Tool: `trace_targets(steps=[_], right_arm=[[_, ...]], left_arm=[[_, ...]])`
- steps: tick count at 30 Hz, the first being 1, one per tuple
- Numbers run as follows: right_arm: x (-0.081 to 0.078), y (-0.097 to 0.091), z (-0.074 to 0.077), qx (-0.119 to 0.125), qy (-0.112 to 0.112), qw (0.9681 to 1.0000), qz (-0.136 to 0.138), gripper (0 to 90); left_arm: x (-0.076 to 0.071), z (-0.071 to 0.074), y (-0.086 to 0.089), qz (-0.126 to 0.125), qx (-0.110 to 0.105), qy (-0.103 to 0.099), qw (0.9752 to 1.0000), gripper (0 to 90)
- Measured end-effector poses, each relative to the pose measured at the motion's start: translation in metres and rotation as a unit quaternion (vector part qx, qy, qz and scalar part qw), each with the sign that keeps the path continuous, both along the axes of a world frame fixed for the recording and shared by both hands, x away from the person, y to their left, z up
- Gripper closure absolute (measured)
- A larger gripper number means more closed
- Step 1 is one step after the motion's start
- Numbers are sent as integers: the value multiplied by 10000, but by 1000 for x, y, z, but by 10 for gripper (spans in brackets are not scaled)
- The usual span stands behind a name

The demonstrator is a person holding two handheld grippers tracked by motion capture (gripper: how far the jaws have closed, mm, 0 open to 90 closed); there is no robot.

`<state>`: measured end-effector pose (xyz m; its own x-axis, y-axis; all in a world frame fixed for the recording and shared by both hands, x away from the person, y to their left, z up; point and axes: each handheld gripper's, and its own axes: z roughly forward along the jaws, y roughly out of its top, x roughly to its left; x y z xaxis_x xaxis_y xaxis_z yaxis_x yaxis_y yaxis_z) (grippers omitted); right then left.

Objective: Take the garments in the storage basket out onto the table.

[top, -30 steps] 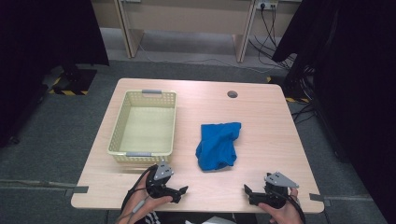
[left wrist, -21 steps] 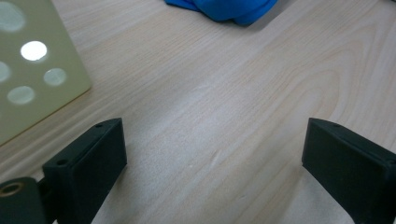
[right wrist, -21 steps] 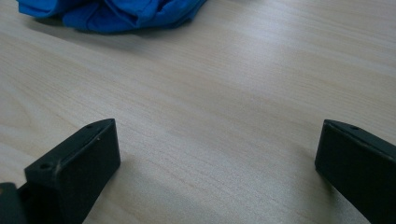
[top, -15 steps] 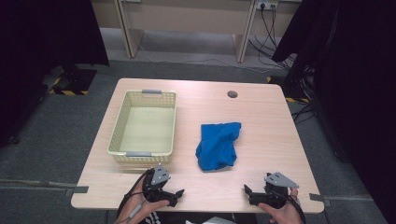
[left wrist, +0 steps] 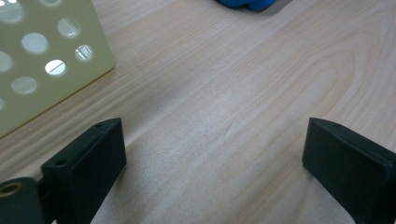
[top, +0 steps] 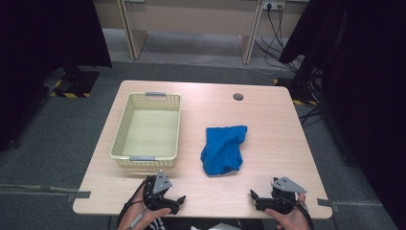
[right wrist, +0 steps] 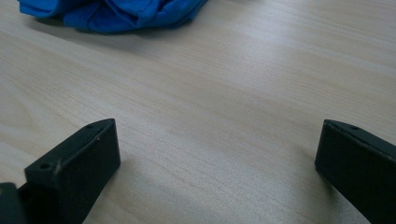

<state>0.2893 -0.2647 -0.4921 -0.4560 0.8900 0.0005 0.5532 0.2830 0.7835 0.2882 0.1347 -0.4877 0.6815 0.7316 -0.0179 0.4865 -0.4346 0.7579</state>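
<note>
Table (top: 268, 129): light wood-grain top, carrying every item listed here; a small dark round hole (top: 238, 97) is showing near its far edge.

Basket (top: 146, 130): pale yellow-green, perforated walls, grey handles at both short ends, sitting on the left half of the table with nothing lying inside. One corner of it (left wrist: 42, 60) is appearing at the upper left of the left gripper view.

Blue cloth (top: 223, 149): crumpled in a loose heap, lying on the table just right of the basket and apart from it, between the two grippers but farther out. Its near folds are showing at the top of the right gripper view (right wrist: 112, 14), and a sliver at the top of the left gripper view (left wrist: 245, 3).

Left gripper (top: 178, 201): resting at the near table edge, just in front of the basket; jaws are standing wide apart over bare wood, gripping nothing.

Right gripper (top: 253, 197): resting at the near edge on the right, well short of the cloth; jaws likewise spread wide, holding nothing.
</note>
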Motion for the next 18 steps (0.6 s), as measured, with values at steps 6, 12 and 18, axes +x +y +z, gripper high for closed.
trace_targets(steps=[6,12,18], right_arm=[[0,0,0,-2,9,10000,3,3],[0,0,0,-3,9,10000,6,3],[0,0,0,-3,8,10000,7,2]], left_arm=[[-3,-1,4,57,-19,-20,10000,51],[-6,-1,7,109,-27,-40,9999,50],[-10,-1,10,149,-35,-44,9999,50]])
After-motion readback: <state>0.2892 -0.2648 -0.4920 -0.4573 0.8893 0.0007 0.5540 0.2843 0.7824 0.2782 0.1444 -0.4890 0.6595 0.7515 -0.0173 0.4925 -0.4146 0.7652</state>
